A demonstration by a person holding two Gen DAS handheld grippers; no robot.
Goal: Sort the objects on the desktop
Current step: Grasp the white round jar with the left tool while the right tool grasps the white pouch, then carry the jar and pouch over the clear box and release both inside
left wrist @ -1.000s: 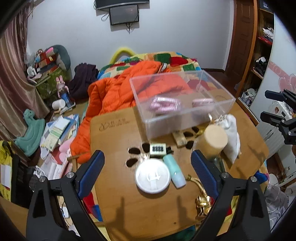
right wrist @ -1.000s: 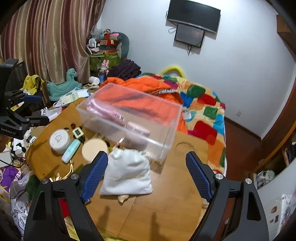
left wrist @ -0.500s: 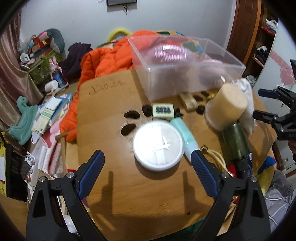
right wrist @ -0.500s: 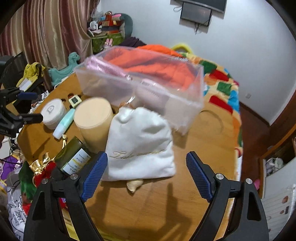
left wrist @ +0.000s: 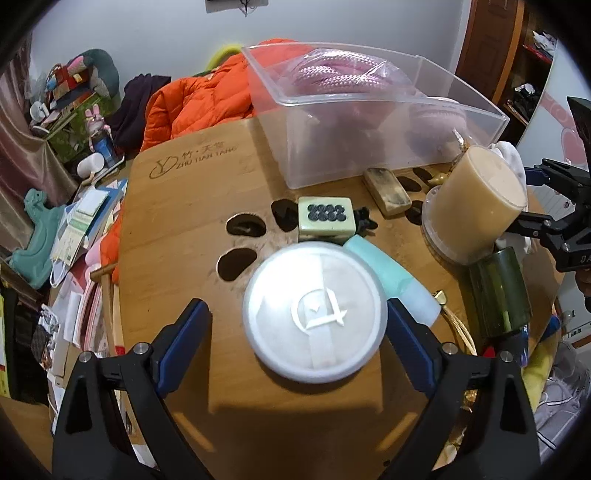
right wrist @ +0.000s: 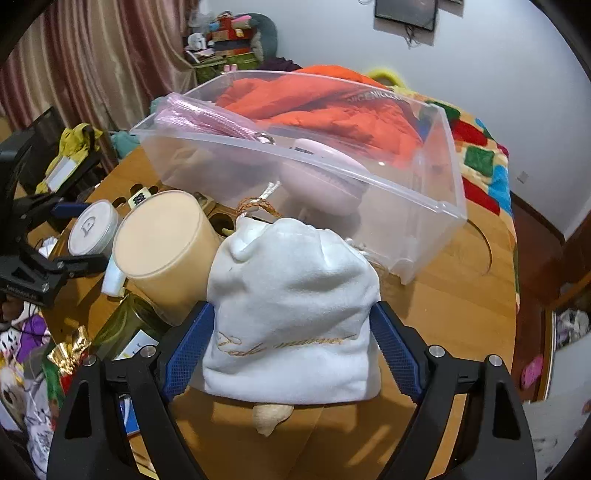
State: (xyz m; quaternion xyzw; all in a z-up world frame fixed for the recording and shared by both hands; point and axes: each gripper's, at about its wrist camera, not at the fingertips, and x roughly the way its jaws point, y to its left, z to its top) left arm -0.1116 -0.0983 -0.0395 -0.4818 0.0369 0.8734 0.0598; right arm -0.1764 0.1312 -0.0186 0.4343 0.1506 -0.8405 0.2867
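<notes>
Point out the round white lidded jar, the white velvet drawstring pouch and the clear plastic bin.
Round white lidded jar point(left wrist: 314, 314), left wrist view, lid centre.
White velvet drawstring pouch point(right wrist: 291, 295), right wrist view, front.
Clear plastic bin point(right wrist: 406, 229), right wrist view, near wall.

An orange coat point(left wrist: 207, 99) lies on a bed with a patchwork blanket point(right wrist: 480, 158) behind the desk point(left wrist: 177, 206). At ten o'clock in the left view, a teal toy horse point(left wrist: 37, 221) stands on the floor beside papers point(left wrist: 81, 221). Striped curtains point(right wrist: 92, 62) hang at eleven o'clock in the right view. A dark screen point(right wrist: 406, 13) hangs on the wall.
</notes>
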